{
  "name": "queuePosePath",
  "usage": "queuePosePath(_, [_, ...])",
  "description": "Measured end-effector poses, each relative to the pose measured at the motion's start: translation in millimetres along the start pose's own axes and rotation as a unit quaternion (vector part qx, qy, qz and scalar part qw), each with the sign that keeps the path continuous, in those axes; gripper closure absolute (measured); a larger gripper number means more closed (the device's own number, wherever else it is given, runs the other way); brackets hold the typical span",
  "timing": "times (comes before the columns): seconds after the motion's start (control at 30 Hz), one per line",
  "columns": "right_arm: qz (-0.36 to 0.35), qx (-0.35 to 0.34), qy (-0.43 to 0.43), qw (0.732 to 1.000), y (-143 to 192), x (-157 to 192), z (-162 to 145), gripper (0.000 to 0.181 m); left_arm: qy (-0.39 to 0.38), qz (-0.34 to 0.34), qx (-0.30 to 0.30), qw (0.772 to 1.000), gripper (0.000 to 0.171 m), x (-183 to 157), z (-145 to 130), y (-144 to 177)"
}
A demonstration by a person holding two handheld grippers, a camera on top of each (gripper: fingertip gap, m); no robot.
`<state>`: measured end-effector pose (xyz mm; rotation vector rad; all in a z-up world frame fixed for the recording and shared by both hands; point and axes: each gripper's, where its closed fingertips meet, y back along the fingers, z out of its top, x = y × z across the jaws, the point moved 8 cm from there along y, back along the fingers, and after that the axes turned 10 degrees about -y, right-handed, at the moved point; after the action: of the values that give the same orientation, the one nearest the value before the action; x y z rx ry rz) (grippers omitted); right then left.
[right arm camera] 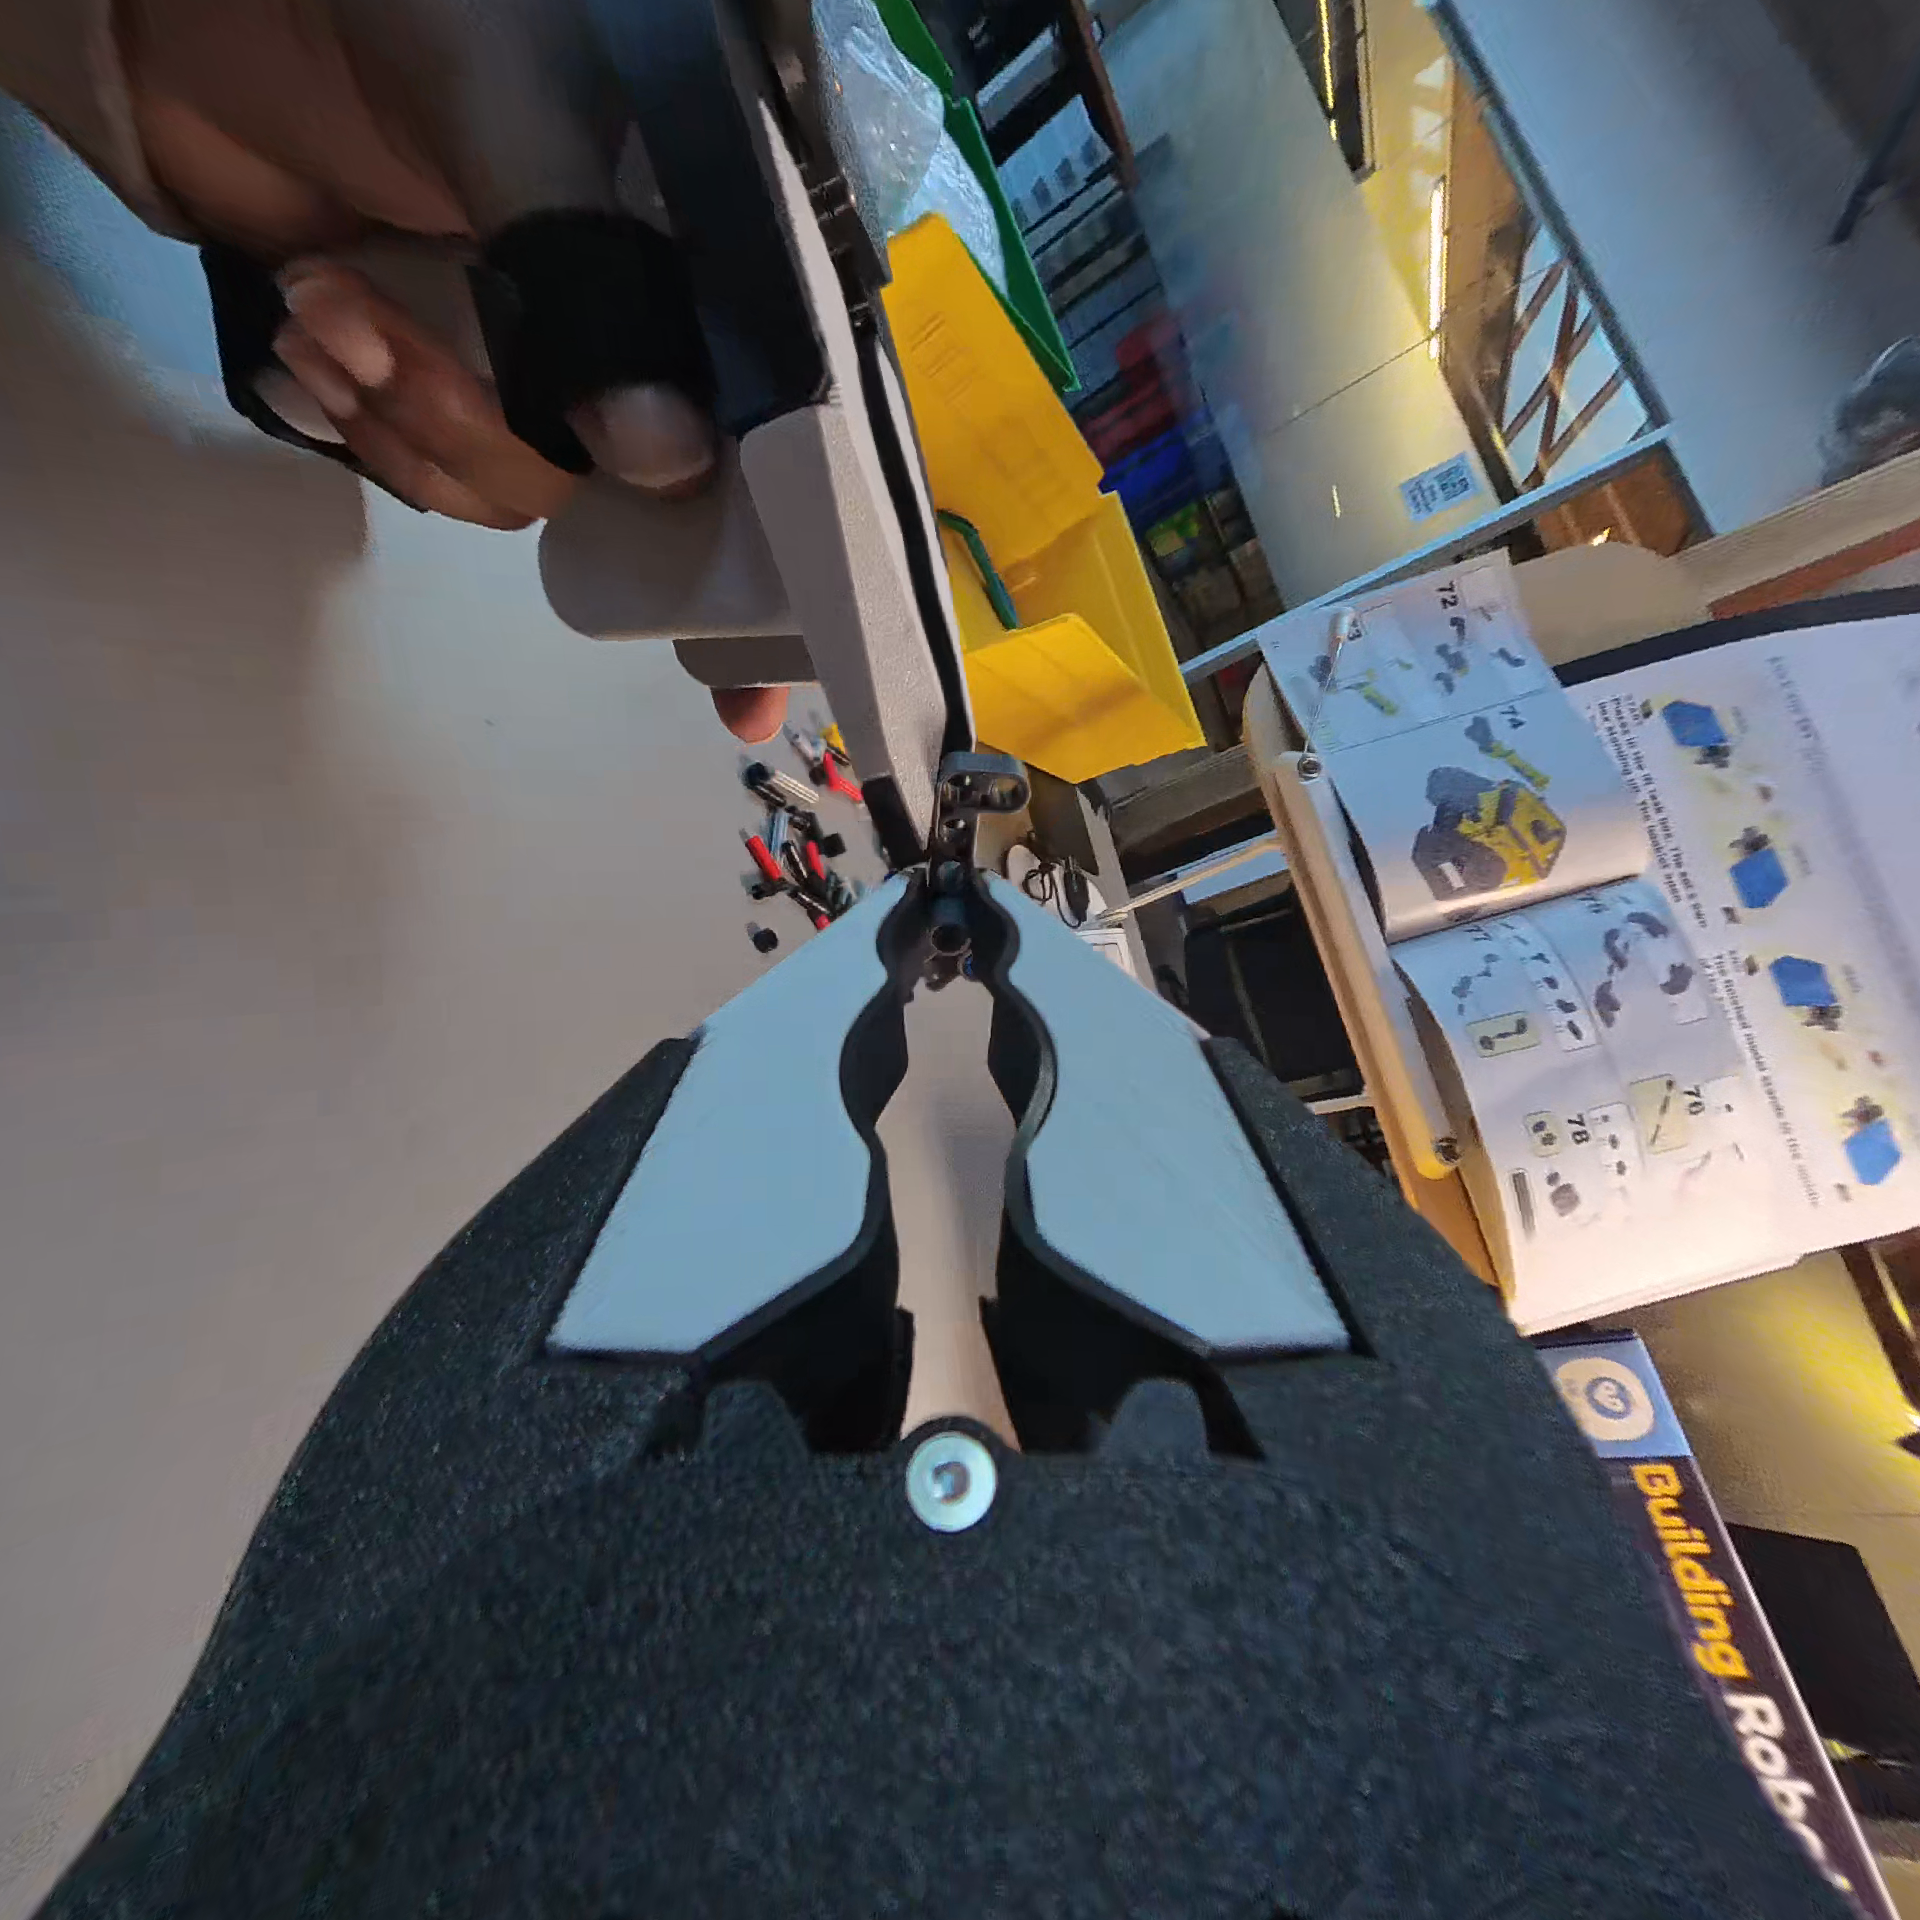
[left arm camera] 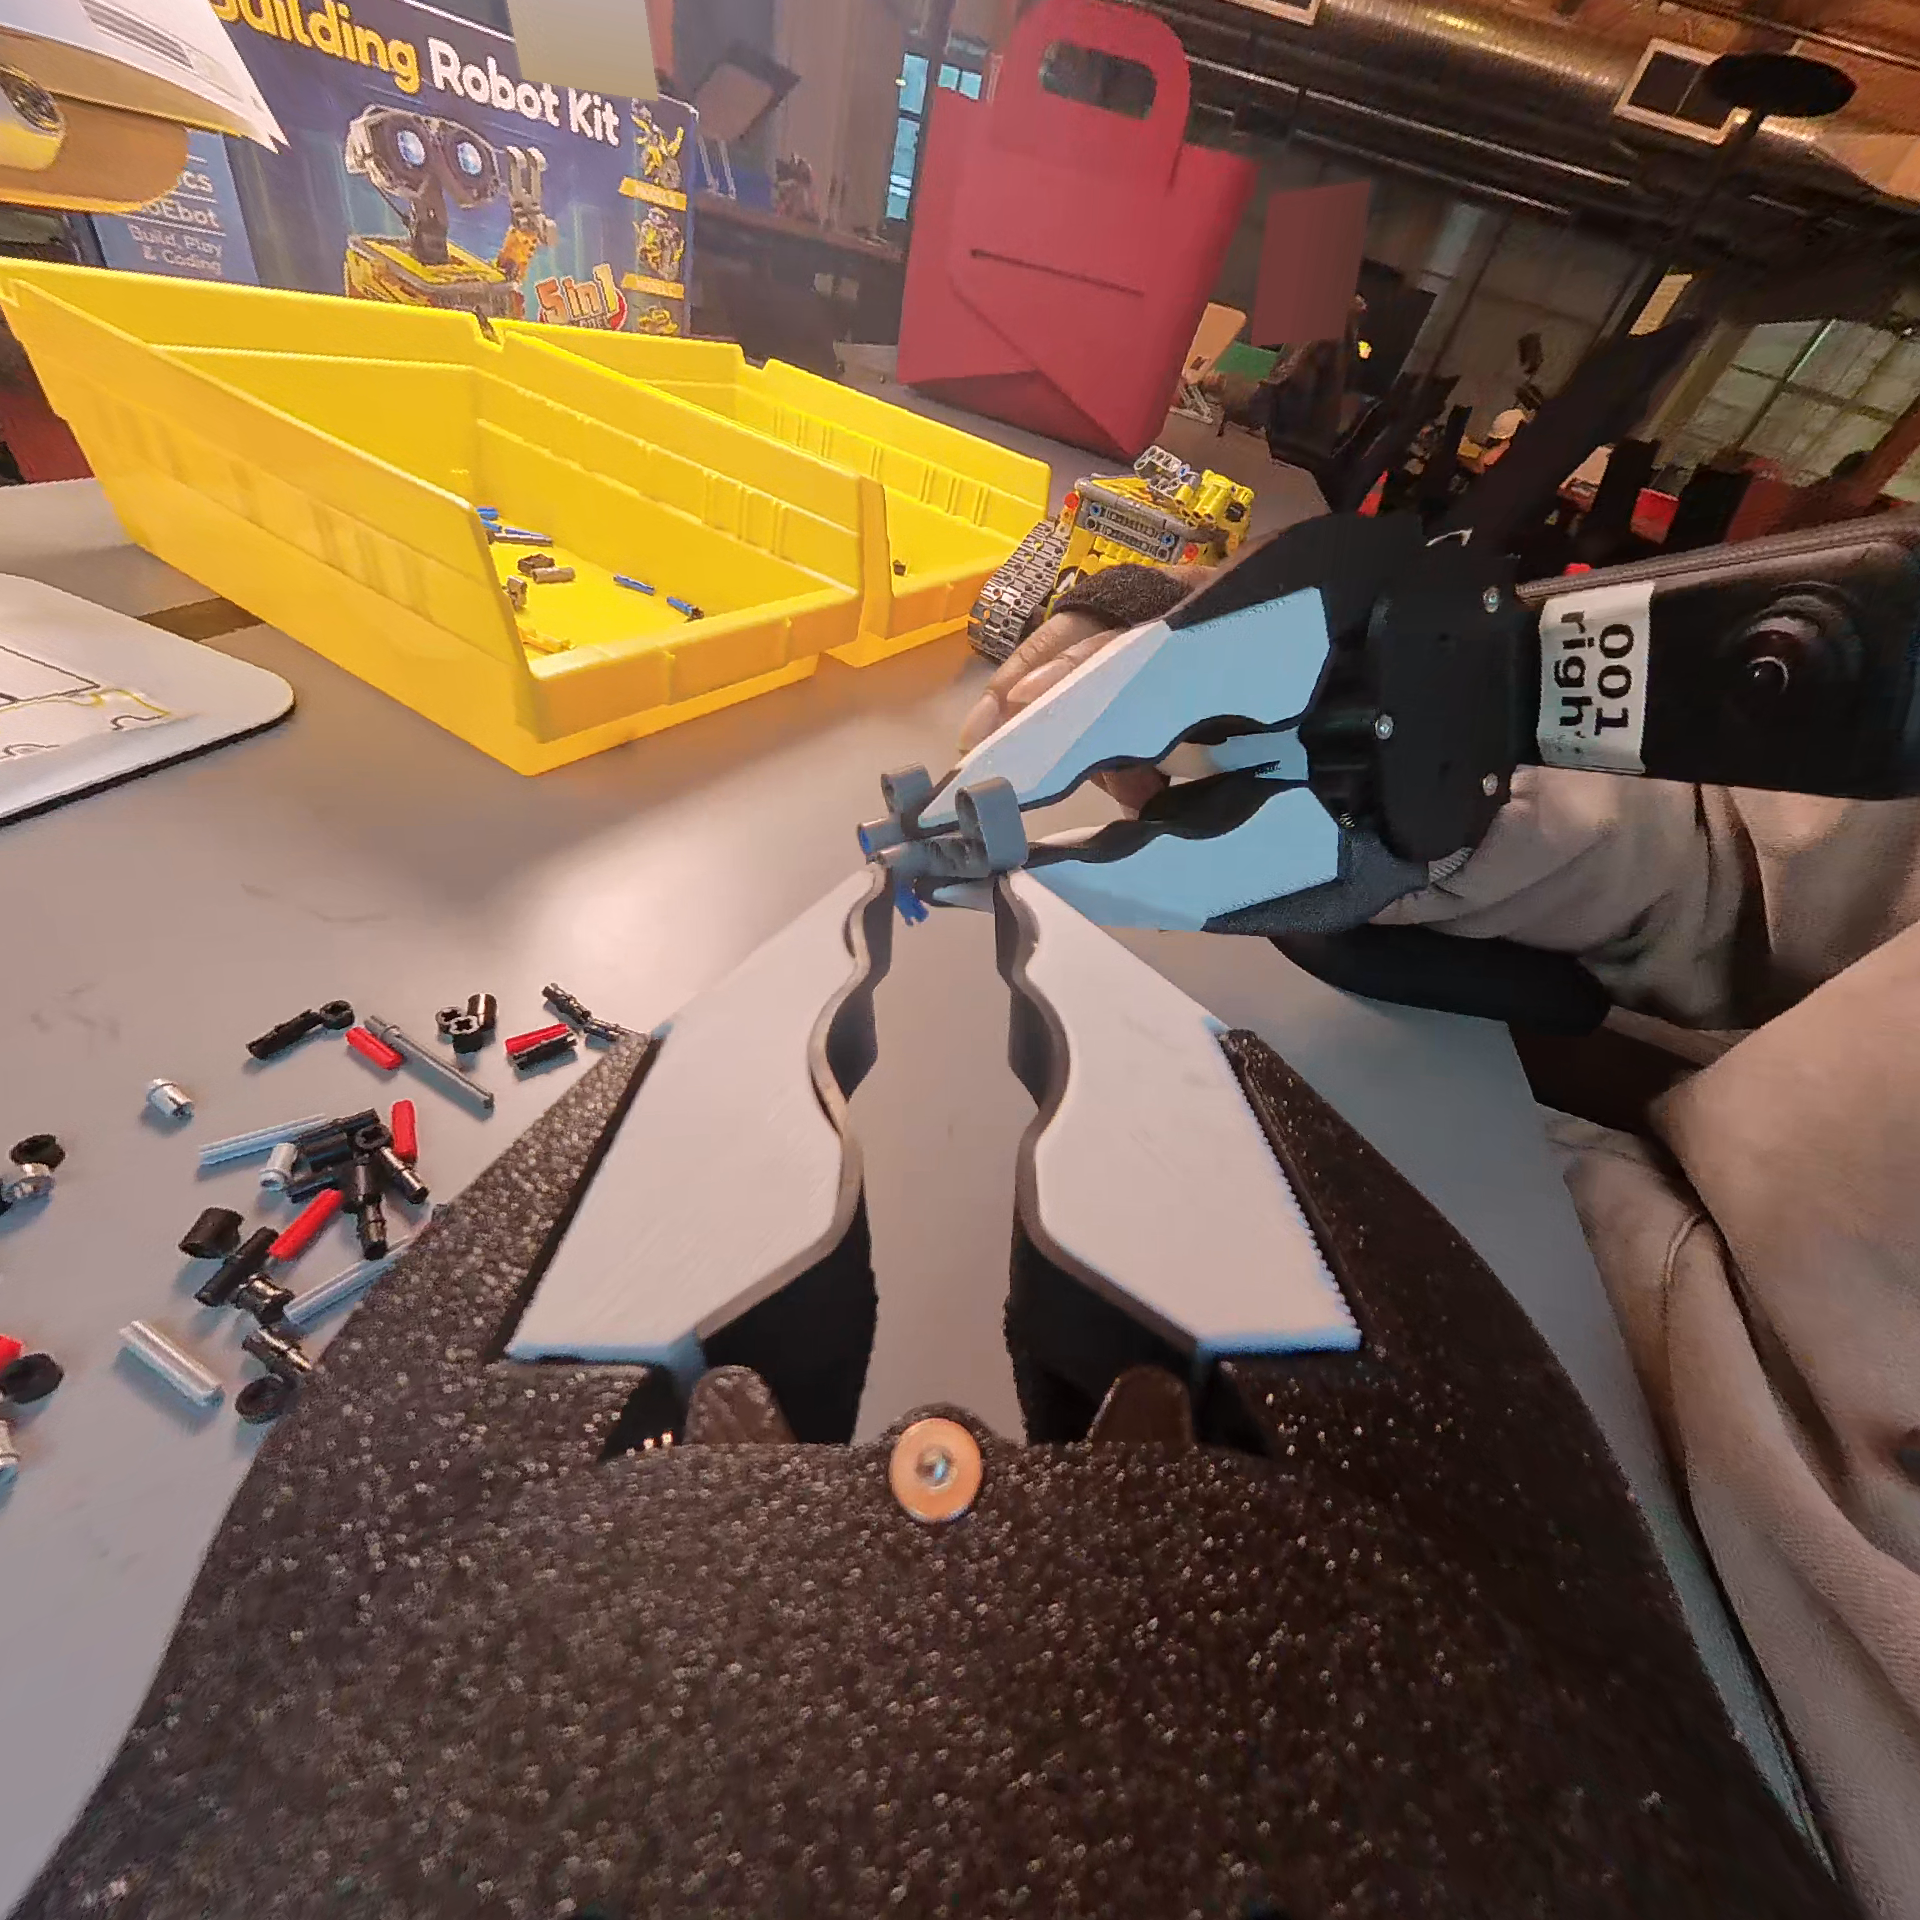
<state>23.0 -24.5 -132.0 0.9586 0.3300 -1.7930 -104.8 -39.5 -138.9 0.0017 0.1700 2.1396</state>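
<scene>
We've got both claws meeting mid-air above the grey table (left arm camera: 623,852). Our right claw (left arm camera: 940,831) is clamped on a small grey connector assembly (left arm camera: 951,826), tips pinched tight on it, prob. to hold it steady off the table. Our left claw (left arm camera: 940,894) comes in from below w/ its tips just under that assembly; a tiny blue pin (left arm camera: 912,904) sits at the left tip. Its jaws stand a little apart at the tips, and we can't tell if they pinch the pin or just touch it. In the right wrist view the assembly (right arm camera: 961,831) sits right at our right claw's tips (right arm camera: 945,914).

Loose black, red & grey parts (left arm camera: 343,1143) lie scattered on the table to the left, within easy reach. Further back are yellow bins (left arm camera: 468,499) holding a few small bits, a yellow tracked model (left arm camera: 1122,540), a kit box (left arm camera: 447,156), and an open instruction booklet (right arm camera: 1558,935) propped up.
</scene>
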Motion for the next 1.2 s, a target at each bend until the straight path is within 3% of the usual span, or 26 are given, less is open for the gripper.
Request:
queuePosePath(0.03, [-0.006, -0.001, 0.007, 1.0, 0.6, 0.5, -0.7, 0.175, -0.004, 0.002, 0.003, 1.0, 0.155, 0.2, 0.0, -0.2])
queuePosePath(0.07, [-0.019, 0.0, 0.013, 1.0, 1.2, 0.7, -2.1, 0.176, -0.014, 0.008, 0.004, 1.0, 0.171, 0.0, -0.3, -0.1])
queuePosePath(0.2, [-0.013, -0.036, -0.029, 0.999, 7.6, 2.7, -5.2, 0.176, -0.076, 0.022, 0.022, 0.997, 0.171, -4.8, -1.4, -2.6])
queuePosePath(0.3, [-0.006, -0.083, -0.062, 0.995, 14.5, -0.8, -6.2, 0.176, -0.09, 0.012, 0.001, 0.996, 0.171, -9.5, 2.0, -1.5])
queuePosePath(0.4, [0.043, -0.137, -0.19, 0.971, 20.6, -10.4, -9.7, 0.176, -0.094, 0.006, -0.02, 0.995, 0.157, -10.5, 4.8, 1.2])
queuePosePath(0.5, [0.097, -0.194, -0.323, 0.921, 26.6, -23.1, -12.4, 0.176, -0.094, -0.015, -0.031, 0.995, 0.15, -14.6, 6.3, 1.0])
queuePosePath(0.67, [0.221, -0.263, -0.546, 0.764, 25.2, -33.8, -20.6, 0.175, -0.101, -0.032, -0.047, 0.993, 0.143, -22.9, 10.7, -0.1])
queuePosePath(0.9, [0.345, -0.251, -0.677, 0.599, 11.0, -26.7, -31.0, 0.176, -0.105, -0.023, -0.068, 0.992, 0.141, -24.2, 17.1, 2.7])
queuePosePath(1.0, [0.378, -0.231, -0.7, 0.56, 6.1, -20.9, -32.7, 0.176, -0.12, -0.025, -0.054, 0.991, 0.147, -26.0, 14.8, 1.2])
queuePosePath(1.2, [0.403, -0.19, -0.701, 0.557, 2.4, -13.0, -34.9, 0.175, -0.143, -0.034, -0.028, 0.989, 0.153, -30.0, 14.0, 0.2])
